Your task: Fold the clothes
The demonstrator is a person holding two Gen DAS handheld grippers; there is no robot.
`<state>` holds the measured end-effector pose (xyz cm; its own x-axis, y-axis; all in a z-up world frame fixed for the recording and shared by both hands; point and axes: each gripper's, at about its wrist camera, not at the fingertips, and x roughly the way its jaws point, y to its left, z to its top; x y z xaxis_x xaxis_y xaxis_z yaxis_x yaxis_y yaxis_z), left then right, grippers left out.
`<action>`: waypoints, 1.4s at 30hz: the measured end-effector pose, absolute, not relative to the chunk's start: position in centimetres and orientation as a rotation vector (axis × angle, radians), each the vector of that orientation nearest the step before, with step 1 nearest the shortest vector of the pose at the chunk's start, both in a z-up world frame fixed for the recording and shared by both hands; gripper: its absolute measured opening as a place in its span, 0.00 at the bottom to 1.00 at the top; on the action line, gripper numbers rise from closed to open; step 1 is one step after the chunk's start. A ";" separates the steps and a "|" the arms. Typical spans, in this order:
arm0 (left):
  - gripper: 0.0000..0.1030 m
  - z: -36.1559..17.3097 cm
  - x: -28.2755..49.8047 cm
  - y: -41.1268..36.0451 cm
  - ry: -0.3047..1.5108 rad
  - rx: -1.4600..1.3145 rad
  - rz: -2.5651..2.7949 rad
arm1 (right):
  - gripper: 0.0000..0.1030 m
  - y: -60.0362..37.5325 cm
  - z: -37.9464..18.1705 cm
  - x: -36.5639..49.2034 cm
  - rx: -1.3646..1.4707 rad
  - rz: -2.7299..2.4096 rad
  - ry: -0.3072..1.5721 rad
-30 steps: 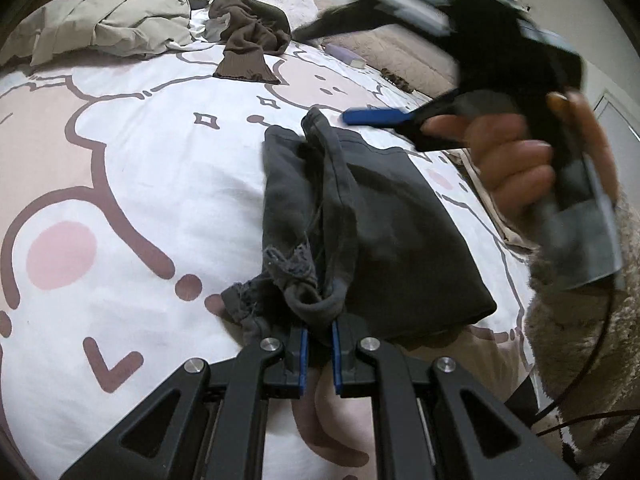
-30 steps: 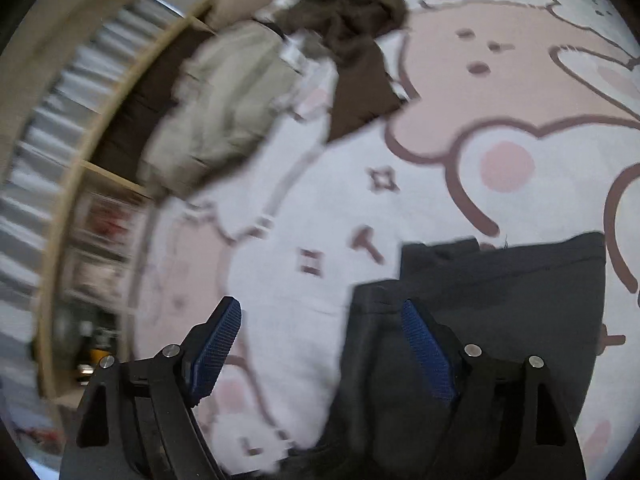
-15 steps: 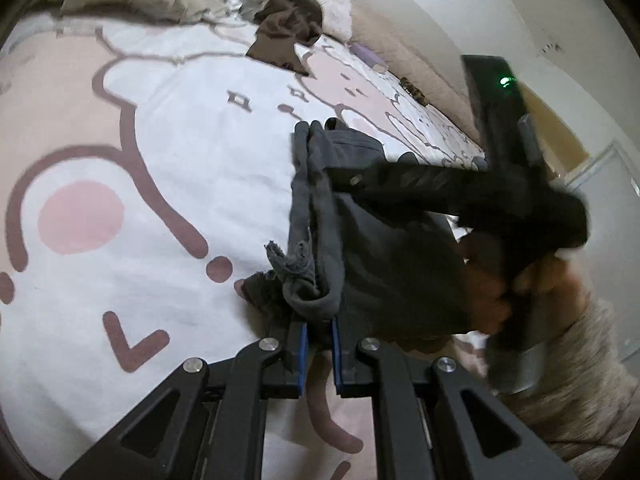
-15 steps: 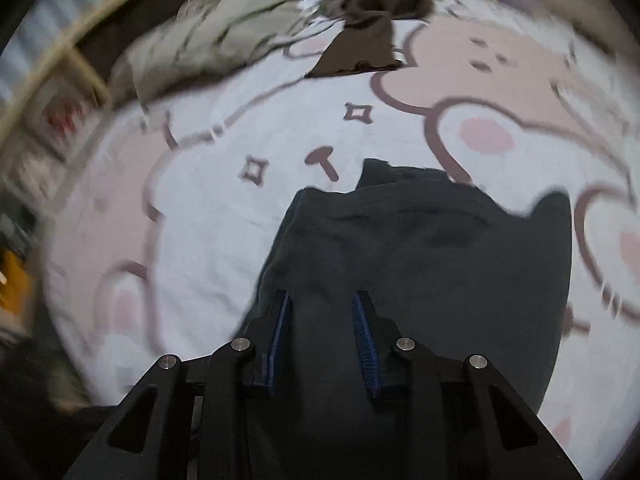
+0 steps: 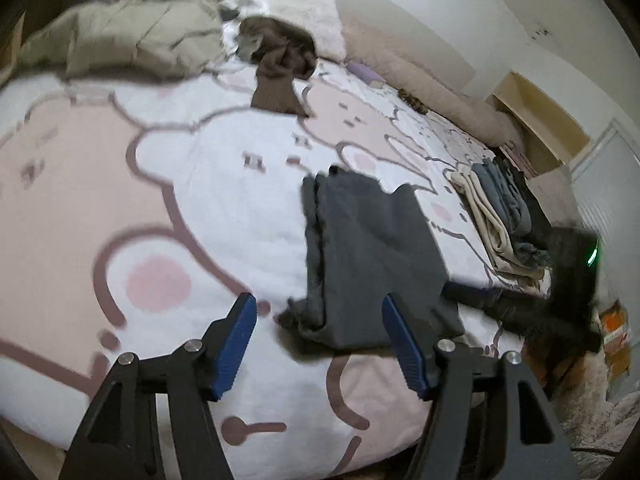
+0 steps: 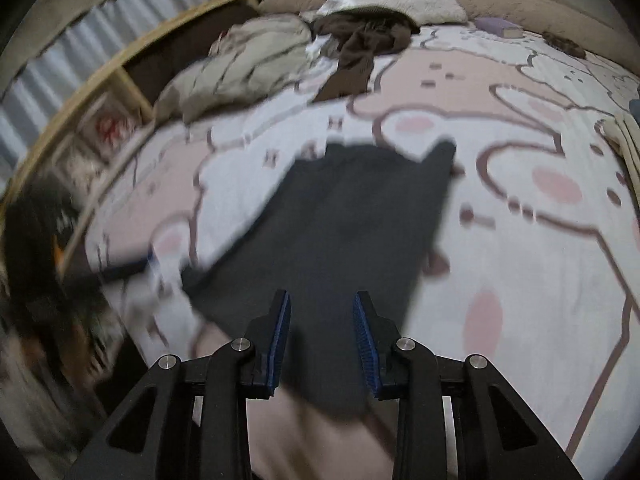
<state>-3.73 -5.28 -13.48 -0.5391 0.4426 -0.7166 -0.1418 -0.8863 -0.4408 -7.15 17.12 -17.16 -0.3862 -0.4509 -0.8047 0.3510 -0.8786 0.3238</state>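
The left gripper [image 5: 320,344] gapes wide and empty. The right gripper [image 6: 322,334] is partly open, holding nothing. The folded dark garment [image 5: 372,256] lies mid-frame on the bedspread [image 5: 120,208].

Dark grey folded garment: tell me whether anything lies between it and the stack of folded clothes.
Nothing visible does. Only bare printed bedsheet separates the dark grey folded garment from the stack of folded clothes.

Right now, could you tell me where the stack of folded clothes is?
In the left wrist view, the stack of folded clothes lies at the right edge of the bed, just right of the dark grey garment.
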 end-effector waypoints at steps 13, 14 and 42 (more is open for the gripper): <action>0.61 -17.6 -15.8 5.7 -0.151 -1.377 2.356 | 0.32 18.0 -20.6 -5.3 1.306 -2.358 -0.254; 0.59 -18.6 -16.9 5.7 -0.135 -1.405 2.368 | 0.32 18.0 -20.7 -4.9 1.296 -2.370 -0.256; 0.59 -18.0 -5.5 1.5 -0.189 -1.292 2.329 | 0.32 19.5 -20.0 -19.6 1.390 -2.380 0.008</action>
<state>-5.51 1.53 -18.01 -0.4484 0.4608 -0.7659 -0.3310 -0.8815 -0.3367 -19.63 19.45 -20.02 -0.4363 -0.3221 -0.8402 0.3276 -0.9265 0.1851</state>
